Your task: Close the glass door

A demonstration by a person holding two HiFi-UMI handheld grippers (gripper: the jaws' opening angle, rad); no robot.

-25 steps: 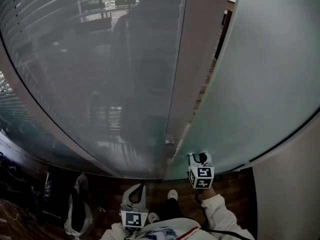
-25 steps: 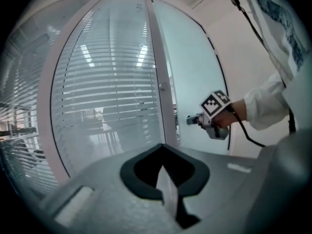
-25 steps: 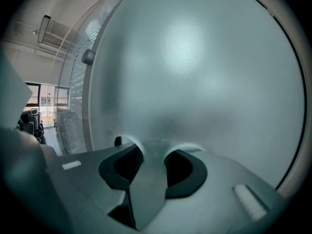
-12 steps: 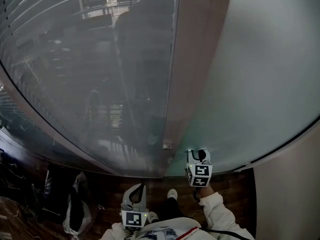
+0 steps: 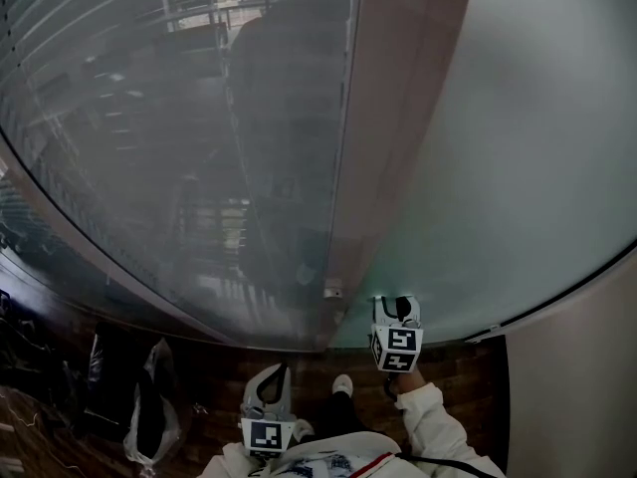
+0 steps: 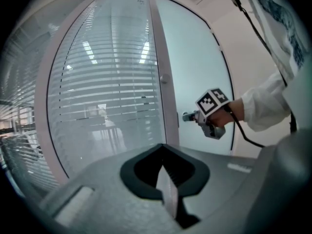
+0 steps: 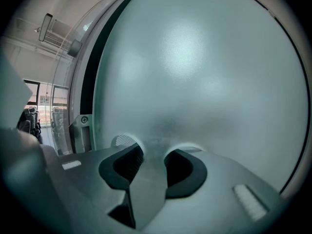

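Observation:
The frosted glass door [image 5: 518, 147] fills the right of the head view, with its left edge against the pale frame post [image 5: 398, 118]. My right gripper [image 5: 395, 305] is held low against the door near that edge, jaws apart with nothing between them. In the right gripper view the frosted pane [image 7: 204, 72] fills the picture just past the open jaws [image 7: 153, 152]. The left gripper view shows the right gripper [image 6: 187, 116] touching the door [image 6: 195, 72]. My left gripper [image 5: 271, 374] hangs back near my body, jaws together and empty [image 6: 165, 172].
A glass wall with blinds [image 5: 149, 147] stands left of the post. A small metal fitting [image 5: 332, 289] sits low on the post. Bags [image 5: 149, 416] lie on the dark floor at the left. A plain wall [image 5: 587, 366] borders the door's right side.
The narrow gap between the door's left edge and the frame post has closed. My right gripper has shifted slightly left with the door. The left gripper has stayed put.

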